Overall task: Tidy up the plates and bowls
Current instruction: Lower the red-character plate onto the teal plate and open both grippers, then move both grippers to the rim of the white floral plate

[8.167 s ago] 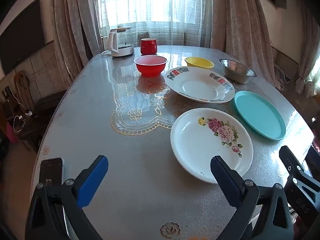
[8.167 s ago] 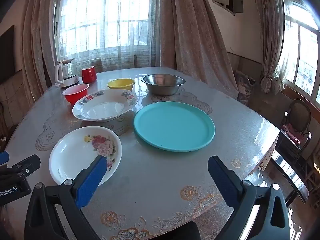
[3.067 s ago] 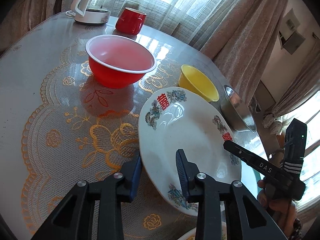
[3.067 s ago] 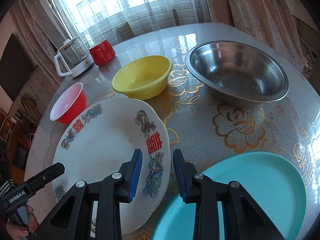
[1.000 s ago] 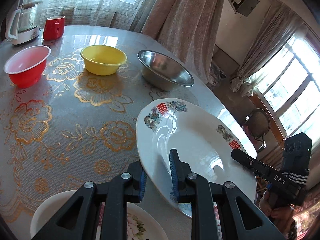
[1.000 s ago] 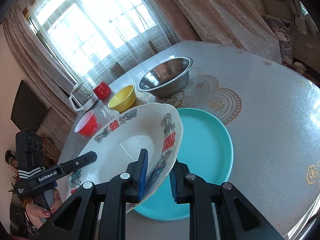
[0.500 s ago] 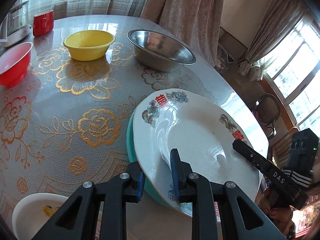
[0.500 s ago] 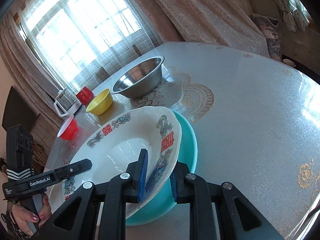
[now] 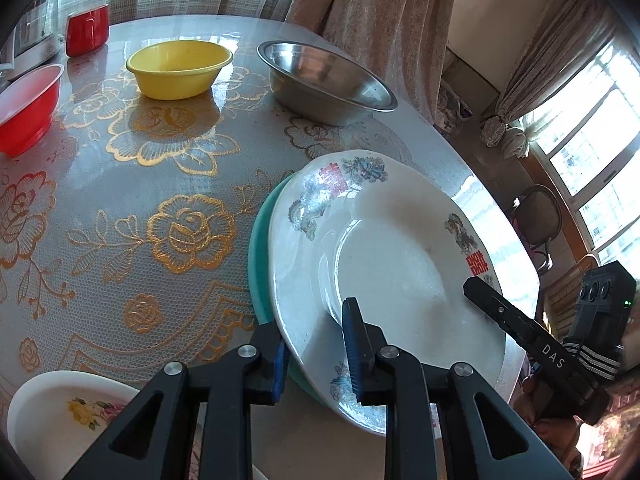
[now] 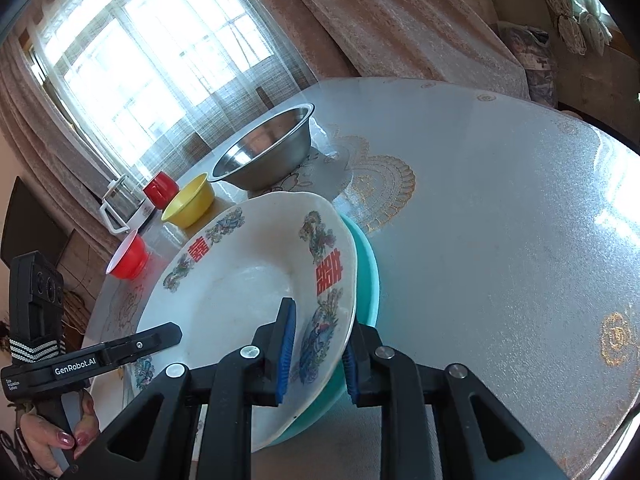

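Note:
A large white plate with red characters and dragon prints [image 9: 392, 264] [image 10: 240, 292] lies over the teal plate [image 9: 258, 256] [image 10: 366, 276], which shows only as a rim beneath it. My left gripper [image 9: 314, 350] is shut on the white plate's near rim. My right gripper [image 10: 316, 354] is shut on the opposite rim. A white plate with roses [image 9: 60, 420] sits at the lower left in the left wrist view. A yellow bowl [image 9: 180, 68] [image 10: 188, 202], a steel bowl [image 9: 324, 80] [image 10: 266, 158] and a red bowl [image 9: 26, 108] [image 10: 128, 260] stand further back.
A red mug [image 9: 88, 30] [image 10: 160, 192] and a kettle [image 10: 124, 208] stand at the far side by the curtained window. The round table [image 10: 520, 240] has a glossy floral cover. A chair [image 9: 538, 220] stands beyond the table's right edge.
Both grippers have lowered the white plate with red characters onto the teal plate. It now covers more of the teal plate than half a second ago.

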Tool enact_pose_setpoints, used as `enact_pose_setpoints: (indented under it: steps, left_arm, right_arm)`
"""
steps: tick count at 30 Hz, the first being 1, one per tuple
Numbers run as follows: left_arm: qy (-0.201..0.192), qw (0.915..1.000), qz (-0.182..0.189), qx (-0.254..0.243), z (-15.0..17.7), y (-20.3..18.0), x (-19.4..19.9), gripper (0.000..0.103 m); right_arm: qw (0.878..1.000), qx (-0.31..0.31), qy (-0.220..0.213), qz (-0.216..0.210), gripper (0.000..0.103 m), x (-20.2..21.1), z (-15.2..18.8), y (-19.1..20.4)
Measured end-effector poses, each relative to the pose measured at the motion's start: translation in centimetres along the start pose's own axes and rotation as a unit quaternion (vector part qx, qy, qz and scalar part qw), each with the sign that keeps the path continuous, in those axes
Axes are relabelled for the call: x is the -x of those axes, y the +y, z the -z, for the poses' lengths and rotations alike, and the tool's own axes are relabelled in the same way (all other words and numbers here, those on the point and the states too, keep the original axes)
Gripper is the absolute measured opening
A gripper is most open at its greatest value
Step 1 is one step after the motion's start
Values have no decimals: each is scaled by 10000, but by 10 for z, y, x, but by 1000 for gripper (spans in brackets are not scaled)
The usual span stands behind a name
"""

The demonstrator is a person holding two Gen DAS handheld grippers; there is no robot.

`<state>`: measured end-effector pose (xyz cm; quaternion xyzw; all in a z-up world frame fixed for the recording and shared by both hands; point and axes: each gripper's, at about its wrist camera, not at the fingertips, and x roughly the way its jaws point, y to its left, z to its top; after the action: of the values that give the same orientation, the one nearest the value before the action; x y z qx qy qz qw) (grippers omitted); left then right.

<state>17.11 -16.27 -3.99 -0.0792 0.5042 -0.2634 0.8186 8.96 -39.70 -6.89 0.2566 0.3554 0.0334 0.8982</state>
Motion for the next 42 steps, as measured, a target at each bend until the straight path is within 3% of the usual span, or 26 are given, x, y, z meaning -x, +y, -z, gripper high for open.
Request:
enact_pose_setpoints:
  steps: [6, 10, 18, 30, 42]
  left_arm:
    - [13, 9998, 110, 176, 0, 4, 4, 30]
    - [-208, 9997, 81, 127, -1, 1, 18, 42]
    - [-514, 9987, -50, -20, 1, 2, 39, 49]
    - [-652, 9969, -206, -398, 9, -10, 56, 50]
    - [-1113, 9930, -96, -397, 24, -2, 102, 51]
  right_arm:
    - [9997, -2, -176, 154, 30, 9, 3, 6]
    - [9988, 154, -260, 396, 30, 15, 7, 12]
    - [9971, 309, -343, 612, 32, 23, 15, 20]
    - [9981, 49, -352, 505, 35, 30, 24, 20]
    - [9982, -170, -439, 361, 38, 33, 37, 27]
